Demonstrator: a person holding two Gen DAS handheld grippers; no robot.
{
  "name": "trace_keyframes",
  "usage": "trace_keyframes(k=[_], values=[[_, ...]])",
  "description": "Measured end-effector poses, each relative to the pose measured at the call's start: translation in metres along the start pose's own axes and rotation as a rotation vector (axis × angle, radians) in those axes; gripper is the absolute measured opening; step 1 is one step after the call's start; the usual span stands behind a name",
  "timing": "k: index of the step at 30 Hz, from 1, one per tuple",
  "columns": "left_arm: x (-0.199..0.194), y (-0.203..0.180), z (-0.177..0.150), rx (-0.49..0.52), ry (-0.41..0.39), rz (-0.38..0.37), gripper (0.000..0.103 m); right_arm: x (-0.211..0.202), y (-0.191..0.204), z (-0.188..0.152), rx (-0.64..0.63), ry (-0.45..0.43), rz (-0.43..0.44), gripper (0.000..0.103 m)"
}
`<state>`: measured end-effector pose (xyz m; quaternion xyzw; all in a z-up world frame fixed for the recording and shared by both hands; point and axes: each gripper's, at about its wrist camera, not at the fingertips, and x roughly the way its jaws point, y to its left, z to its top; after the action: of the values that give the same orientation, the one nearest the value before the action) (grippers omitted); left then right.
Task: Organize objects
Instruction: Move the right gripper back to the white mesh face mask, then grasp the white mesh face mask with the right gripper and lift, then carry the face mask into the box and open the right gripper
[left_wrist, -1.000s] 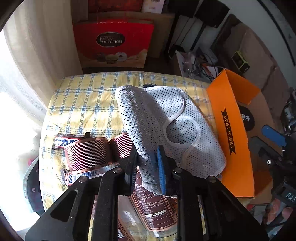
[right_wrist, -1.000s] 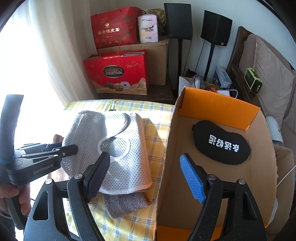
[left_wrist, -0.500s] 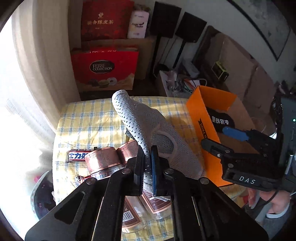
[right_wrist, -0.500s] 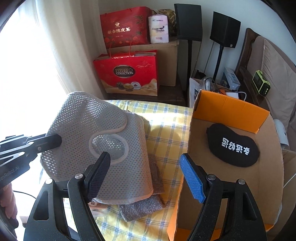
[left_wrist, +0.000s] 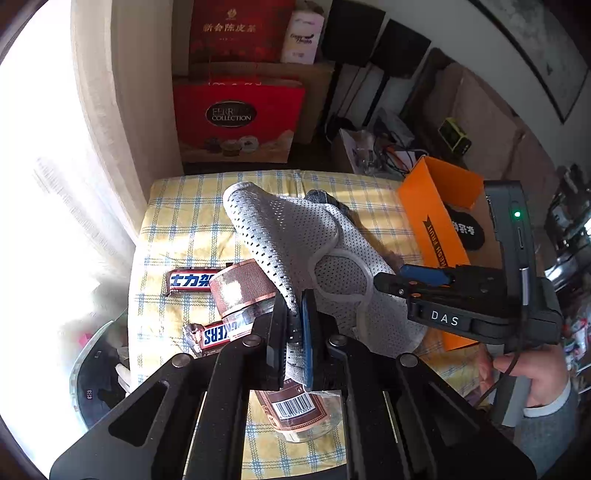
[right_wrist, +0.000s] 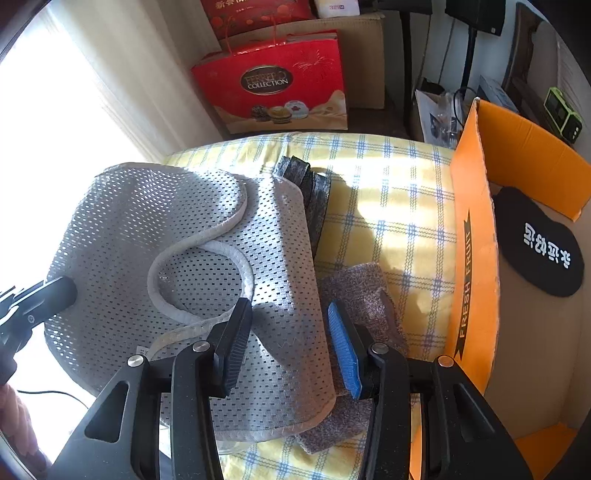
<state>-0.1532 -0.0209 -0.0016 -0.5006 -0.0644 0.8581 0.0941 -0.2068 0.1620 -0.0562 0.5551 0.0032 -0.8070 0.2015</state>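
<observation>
A lived-in home room is being shown by a table being covered with a yellow and blue checked cloth (right_wrist: 388, 173), red paper gift bags (right_wrist: 280, 85) being kept against cream curtains (left_wrist: 122, 110), and black floor-standing speakers (left_wrist: 352, 35) being stood beside a brown cushioned sofa (left_wrist: 476, 114).

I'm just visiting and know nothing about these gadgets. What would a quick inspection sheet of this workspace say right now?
Surface: yellow checked cloth.
Job's things: grey mesh garment lifted; black eye mask inside orange box.
Clutter: jar, two Snickers bars, grey towel.
Grippers: left gripper shut on garment; right gripper closing around its edge.
Cables: thin black one at the left.
Surroundings: red gift bag, curtain.
</observation>
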Motion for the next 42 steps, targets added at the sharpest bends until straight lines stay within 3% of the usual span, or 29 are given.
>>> trace_keyframes(k=[6, 8, 9, 13, 24, 32, 42], values=[[0.003, 0.004, -0.001, -0.015, 0.002, -0.004, 0.006, 0.013, -0.012, -0.002, 0.028, 0.043, 0.047, 0.055], [0.004, 0.003, -0.002, -0.012, 0.003, 0.0, 0.007, 0.015, -0.012, -0.004, 0.005, 0.049, 0.054, 0.049], [0.005, 0.003, -0.002, -0.009, 0.007, 0.001, 0.007, 0.015, -0.01, -0.005, -0.012, 0.045, 0.062, 0.036], [0.009, -0.001, -0.002, -0.004, 0.008, 0.001, 0.007, 0.011, -0.004, -0.008, -0.049, 0.019, 0.02, 0.02], [-0.016, -0.024, 0.014, -0.008, -0.069, -0.042, 0.007, -0.054, -0.002, 0.004, -0.063, -0.145, -0.026, 0.013], [-0.029, -0.064, 0.032, 0.012, -0.119, -0.098, 0.007, -0.119, -0.028, 0.008, -0.021, -0.241, -0.067, 0.013], [-0.005, -0.155, 0.041, 0.084, -0.123, -0.183, 0.007, -0.168, -0.109, -0.017, 0.103, -0.284, -0.156, 0.013]])
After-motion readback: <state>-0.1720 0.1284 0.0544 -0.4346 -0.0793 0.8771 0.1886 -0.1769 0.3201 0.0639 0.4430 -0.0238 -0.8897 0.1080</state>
